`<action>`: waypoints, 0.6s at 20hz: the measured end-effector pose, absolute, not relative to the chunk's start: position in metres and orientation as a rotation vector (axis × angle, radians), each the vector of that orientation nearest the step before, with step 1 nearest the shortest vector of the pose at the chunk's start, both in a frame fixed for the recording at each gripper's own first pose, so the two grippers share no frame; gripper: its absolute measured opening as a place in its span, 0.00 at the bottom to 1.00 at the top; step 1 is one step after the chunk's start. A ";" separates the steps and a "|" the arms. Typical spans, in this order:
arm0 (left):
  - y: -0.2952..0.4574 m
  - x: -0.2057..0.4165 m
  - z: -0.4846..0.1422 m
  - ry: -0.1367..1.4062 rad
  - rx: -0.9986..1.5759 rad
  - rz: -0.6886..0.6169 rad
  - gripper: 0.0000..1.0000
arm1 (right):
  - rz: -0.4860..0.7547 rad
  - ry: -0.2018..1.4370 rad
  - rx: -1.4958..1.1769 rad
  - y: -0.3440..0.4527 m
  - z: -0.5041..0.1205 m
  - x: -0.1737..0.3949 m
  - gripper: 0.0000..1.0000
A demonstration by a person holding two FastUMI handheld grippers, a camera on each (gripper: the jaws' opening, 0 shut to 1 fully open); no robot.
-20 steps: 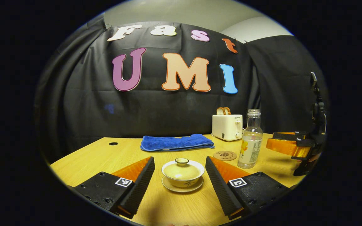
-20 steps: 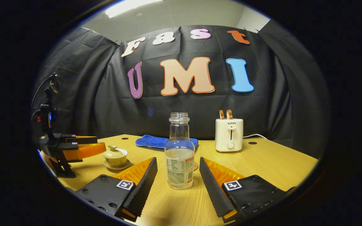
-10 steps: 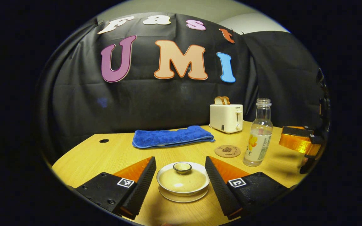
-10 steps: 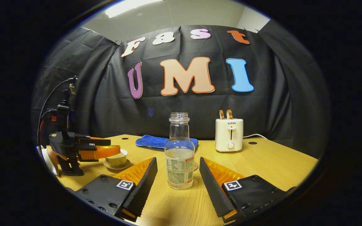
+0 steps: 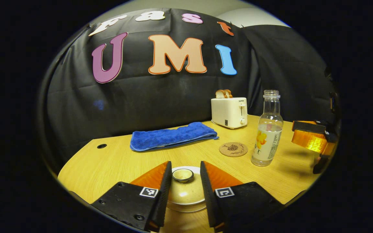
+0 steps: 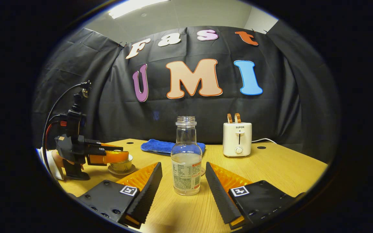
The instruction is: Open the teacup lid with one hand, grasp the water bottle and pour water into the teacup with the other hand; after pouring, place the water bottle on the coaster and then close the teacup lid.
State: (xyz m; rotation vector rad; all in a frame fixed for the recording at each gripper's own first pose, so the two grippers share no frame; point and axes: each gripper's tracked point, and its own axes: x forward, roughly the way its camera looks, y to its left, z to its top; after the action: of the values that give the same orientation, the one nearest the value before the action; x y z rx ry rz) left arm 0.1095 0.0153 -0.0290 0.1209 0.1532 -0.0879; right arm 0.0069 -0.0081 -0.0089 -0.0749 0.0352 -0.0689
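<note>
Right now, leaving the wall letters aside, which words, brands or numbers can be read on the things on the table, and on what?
"SUPOR": on the front of the toaster.
Water bottle label: print too small to read.
Coaster: writing too small to read.

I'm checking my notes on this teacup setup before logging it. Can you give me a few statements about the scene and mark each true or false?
1. The teacup lid is on the cup. True.
2. The water bottle stands on the coaster. False: it stands on the table beside it.
3. The bottle has no cap. True.
4. The right gripper is clamped on the bottle. False: its fingers stand apart on either side.
5. The toaster is empty. False: bread slices stick out.
</note>
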 end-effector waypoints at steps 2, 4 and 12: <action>0.017 0.109 -0.029 0.145 0.118 -0.082 0.38 | -0.068 0.035 -0.075 -0.008 -0.009 0.006 0.92; 0.018 0.110 -0.027 0.139 0.114 -0.079 0.31 | -0.068 0.036 -0.075 -0.008 -0.009 0.006 0.88; 0.024 0.105 -0.021 0.101 0.095 -0.056 0.28 | -0.060 0.043 -0.073 -0.007 -0.011 0.010 0.92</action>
State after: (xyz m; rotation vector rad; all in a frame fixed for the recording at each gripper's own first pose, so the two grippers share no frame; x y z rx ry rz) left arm 0.1046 0.0239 -0.0214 0.0953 0.1011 -0.0562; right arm 0.0100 -0.0073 -0.0110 -0.0734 0.0433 -0.0601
